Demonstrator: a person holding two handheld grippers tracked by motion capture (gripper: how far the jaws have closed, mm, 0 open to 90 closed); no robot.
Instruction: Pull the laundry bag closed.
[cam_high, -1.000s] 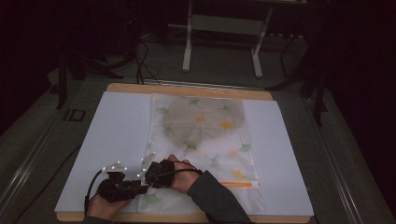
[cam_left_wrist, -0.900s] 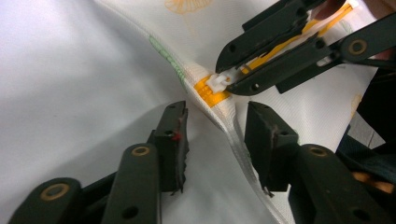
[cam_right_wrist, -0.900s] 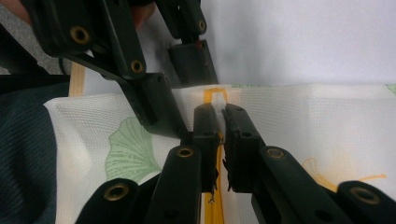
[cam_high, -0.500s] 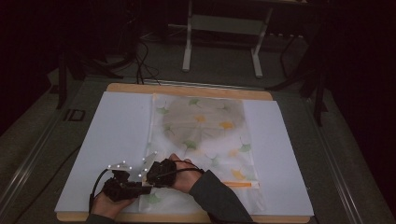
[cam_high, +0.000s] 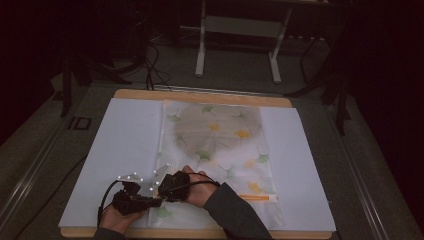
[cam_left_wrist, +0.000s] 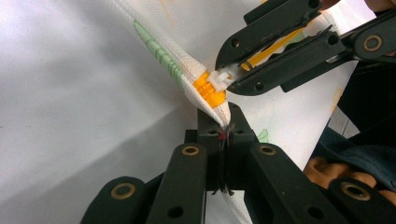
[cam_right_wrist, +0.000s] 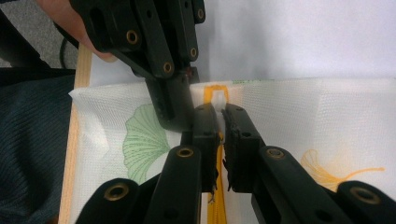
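Since the earlier frame the left gripper (cam_left_wrist: 223, 135) has just been closing its jaws, and they now pinch the near-left corner of the mesh bag (cam_high: 215, 145), the fabric caught between the pads right by the orange zipper (cam_left_wrist: 211, 89). Both hands sit where they were at the near edge of the table.

Just to its right, the right gripper (cam_right_wrist: 220, 108) is clamped on the white zipper pull (cam_right_wrist: 219, 99), its jaws drawn nearly together around the small tab. The two grippers almost touch, and the bag's corner is lifted slightly off the surface between them.

The bag is white with green and yellow ginkgo leaves and lies along the middle of a white sheet (cam_high: 120, 145) on the wooden table (cam_high: 200, 95). A round grey shape shows through the mesh at its far end. Farther off, beyond the table, stands a metal stand (cam_high: 237, 25).
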